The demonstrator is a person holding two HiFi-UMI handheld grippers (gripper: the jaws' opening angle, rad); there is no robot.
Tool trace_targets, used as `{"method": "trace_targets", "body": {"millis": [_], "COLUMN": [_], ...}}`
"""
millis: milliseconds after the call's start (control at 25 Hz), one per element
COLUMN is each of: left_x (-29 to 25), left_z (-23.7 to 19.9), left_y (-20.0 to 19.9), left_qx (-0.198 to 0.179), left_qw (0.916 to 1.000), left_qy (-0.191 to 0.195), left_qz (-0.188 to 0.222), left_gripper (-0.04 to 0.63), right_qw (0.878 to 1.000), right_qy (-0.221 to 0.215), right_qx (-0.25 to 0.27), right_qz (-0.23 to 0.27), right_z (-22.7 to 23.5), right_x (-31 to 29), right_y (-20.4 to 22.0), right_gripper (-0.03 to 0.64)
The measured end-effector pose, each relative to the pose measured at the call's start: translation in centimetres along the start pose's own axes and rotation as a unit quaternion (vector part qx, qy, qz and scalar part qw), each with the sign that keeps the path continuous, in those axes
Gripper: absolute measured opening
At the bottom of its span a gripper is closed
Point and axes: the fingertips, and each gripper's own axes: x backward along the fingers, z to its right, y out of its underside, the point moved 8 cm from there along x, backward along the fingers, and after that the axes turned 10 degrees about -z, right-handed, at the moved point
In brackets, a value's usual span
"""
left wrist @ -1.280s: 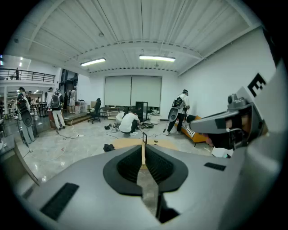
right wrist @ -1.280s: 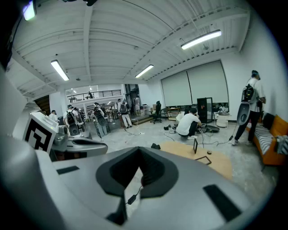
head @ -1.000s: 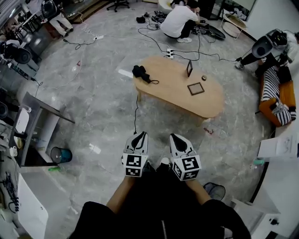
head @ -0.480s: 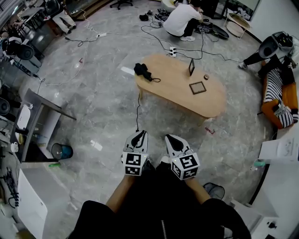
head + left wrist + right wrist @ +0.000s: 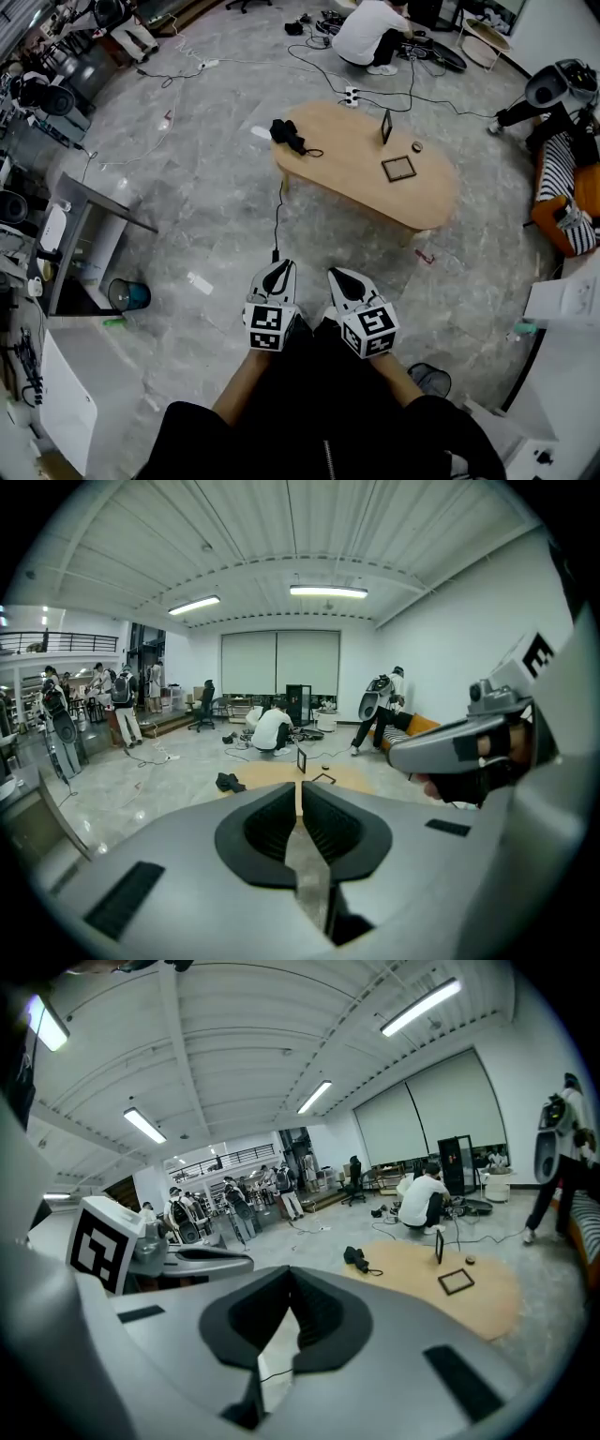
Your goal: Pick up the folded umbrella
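The folded umbrella is a black bundle with a strap, lying on the left end of an oval wooden table some way ahead across the floor. It also shows in the left gripper view as the umbrella and in the right gripper view as the umbrella. My left gripper and right gripper are held side by side close to my body, far short of the table. Both point toward it, angled a little downward. Each one's jaws are together with nothing between them.
On the table stand an upright picture frame, a flat frame and a small round object. A black cable runs across the floor from the table toward me. A person crouches beyond the table. A blue bin sits left, an orange sofa right.
The head view has shifted, so the table sits slightly lower and further right. The right gripper's tip has swung a little to the left. Both grippers stay shut and empty.
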Motion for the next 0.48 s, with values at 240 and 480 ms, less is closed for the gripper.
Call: {"method": "trace_targets", "body": {"millis": [240,480], "left_x": [0.0,-0.6], "left_z": [1.5,2.2], "left_y": [0.1,-0.4], "left_qx": [0.007,0.003], "left_qw": [0.9999,0.9999], "left_qy": [-0.008,-0.001], "left_qz": [-0.012,-0.017], "left_gripper": [0.030,0.031], "right_qw": [1.000,1.000], "right_qy": [-0.017,-0.015], "right_qx": [-0.013,-0.017], "right_qz": [0.002,0.005], "right_z": [1.1,1.8], "right_x": [1.2,1.4], "right_y": [0.8,0.8], "right_gripper": [0.011,0.011]}}
